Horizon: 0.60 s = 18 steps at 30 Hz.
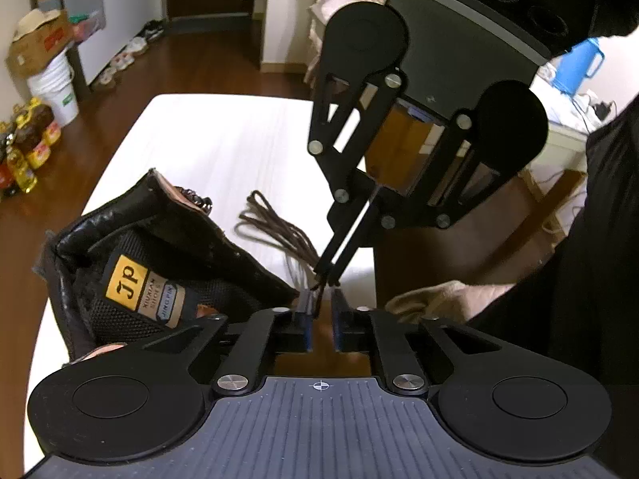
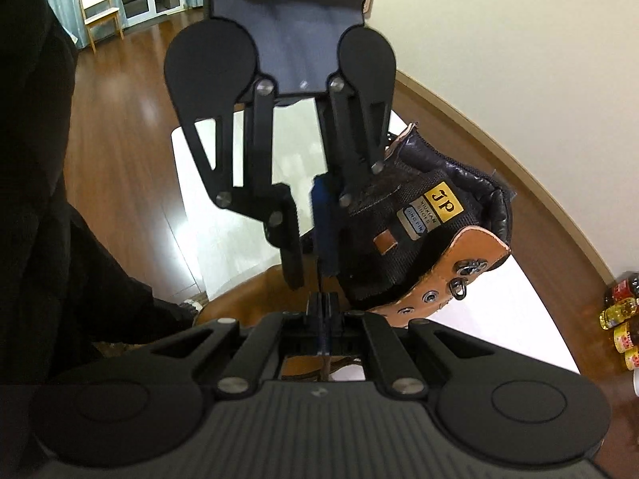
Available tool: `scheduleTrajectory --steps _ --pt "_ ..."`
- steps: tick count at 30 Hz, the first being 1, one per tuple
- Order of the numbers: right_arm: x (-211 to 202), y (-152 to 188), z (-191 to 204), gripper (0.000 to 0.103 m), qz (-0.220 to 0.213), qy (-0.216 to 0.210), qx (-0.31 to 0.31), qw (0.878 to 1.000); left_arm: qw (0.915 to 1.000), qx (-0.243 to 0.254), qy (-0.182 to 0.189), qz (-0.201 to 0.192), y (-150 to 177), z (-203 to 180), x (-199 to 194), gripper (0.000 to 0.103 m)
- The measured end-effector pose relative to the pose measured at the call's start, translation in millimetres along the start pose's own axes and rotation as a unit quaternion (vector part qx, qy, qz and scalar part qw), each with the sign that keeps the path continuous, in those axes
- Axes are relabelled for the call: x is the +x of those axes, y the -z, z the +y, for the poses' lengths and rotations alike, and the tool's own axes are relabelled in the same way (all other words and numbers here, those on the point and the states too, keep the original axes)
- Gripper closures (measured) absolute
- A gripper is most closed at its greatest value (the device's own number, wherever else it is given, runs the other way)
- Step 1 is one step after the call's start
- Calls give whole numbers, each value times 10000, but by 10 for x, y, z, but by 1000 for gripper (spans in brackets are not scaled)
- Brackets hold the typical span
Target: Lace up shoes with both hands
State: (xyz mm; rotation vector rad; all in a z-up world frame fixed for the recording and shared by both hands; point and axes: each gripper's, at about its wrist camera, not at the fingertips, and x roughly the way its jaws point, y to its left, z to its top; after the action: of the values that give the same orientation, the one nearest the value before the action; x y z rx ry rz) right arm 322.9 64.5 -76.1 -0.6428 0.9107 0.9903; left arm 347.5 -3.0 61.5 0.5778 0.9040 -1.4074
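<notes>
A brown boot (image 1: 159, 247) with a black tongue and a yellow JP label lies on the white table (image 1: 223, 135); it also shows in the right wrist view (image 2: 431, 231) with metal eyelets and hooks. A bundle of brown lace (image 1: 275, 227) lies beside it. My left gripper (image 1: 319, 311) is open, its jaws either side of the lace end. My right gripper (image 1: 326, 275) comes down from above, shut on the lace end. In the right wrist view the right gripper (image 2: 322, 307) is shut on the thin lace and the left gripper (image 2: 309, 231) is open facing it.
Oil bottles (image 1: 24, 147), a white bucket (image 1: 56, 88) and boxes stand on the wooden floor at left. A dark chair back (image 1: 479, 40) stands behind the table. A gloved hand (image 1: 435, 299) rests at the table edge. A small wooden chair (image 2: 100, 8) stands far off.
</notes>
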Motion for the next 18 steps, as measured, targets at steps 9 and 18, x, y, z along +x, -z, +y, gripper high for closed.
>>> scheduleTrajectory --steps 9,18 --pt "-35 142 -129 98 -97 52 1270 9918 9992 -338 -2 211 46 53 -11 101" --pt "79 1091 -436 87 -888 -1078 6612 7371 9949 -906 -344 275 81 9 -180 101"
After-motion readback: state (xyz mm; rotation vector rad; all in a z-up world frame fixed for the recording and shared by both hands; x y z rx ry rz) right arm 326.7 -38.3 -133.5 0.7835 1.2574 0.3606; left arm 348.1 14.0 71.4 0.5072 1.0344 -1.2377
